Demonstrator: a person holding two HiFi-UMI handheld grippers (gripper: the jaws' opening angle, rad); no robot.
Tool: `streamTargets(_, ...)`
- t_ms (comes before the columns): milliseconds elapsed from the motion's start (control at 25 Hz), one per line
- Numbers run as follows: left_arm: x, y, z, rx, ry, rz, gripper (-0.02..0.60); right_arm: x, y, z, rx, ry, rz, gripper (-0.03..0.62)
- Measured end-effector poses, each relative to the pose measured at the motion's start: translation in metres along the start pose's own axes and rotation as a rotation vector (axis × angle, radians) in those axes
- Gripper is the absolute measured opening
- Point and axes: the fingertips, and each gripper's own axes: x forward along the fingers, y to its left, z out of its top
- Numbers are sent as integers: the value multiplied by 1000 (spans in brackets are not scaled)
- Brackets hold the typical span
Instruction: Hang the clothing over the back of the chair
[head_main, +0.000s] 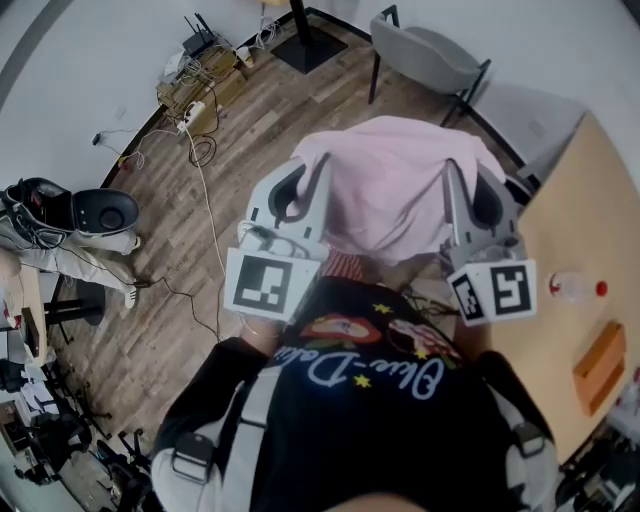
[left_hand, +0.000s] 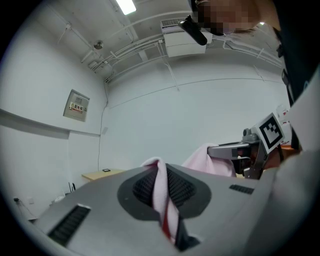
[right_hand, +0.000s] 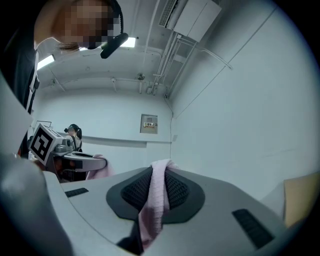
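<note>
A pink garment (head_main: 392, 190) hangs spread between my two grippers, in front of my chest and well above the wooden floor. My left gripper (head_main: 322, 168) is shut on its left edge. In the left gripper view a pink fold with a red stripe (left_hand: 165, 200) is pinched between the dark pads. My right gripper (head_main: 450, 172) is shut on the right edge, and its own view shows the pink cloth (right_hand: 155, 200) clamped between the pads. Both grippers point level. A grey chair (head_main: 428, 55) stands farther off, beyond the garment, with its seat bare.
A wooden table (head_main: 570, 220) at the right holds a clear bottle (head_main: 577, 288) and an orange box (head_main: 599, 366). Cables and a box of gear (head_main: 200, 85) lie at the far left wall. A black stand base (head_main: 310, 45) is near the chair. A dark seat (head_main: 100, 210) stands at the left.
</note>
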Motion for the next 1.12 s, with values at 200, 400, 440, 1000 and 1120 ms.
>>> streamTargets(200, 15, 11, 0, -17, -16, -16, 14, 15, -2, 2, -18, 8, -14, 44)
streamTargets(400, 36, 21, -3, -24, -27, -40, 15, 30, -12, 0, -26, 16, -44, 44)
streamTargets(440, 40, 23, -3, -24, -28, -44, 15, 33, -15, -1, -26, 17, -51, 44)
streamTargets(1000, 103, 53, -11, -55, -32, -128, 14, 79, -43, -11, -17, 57, -137, 44)
streamTargets(1120, 118, 59, -11, -51, -36, -148, 14, 90, -50, -11, -19, 56, -156, 44)
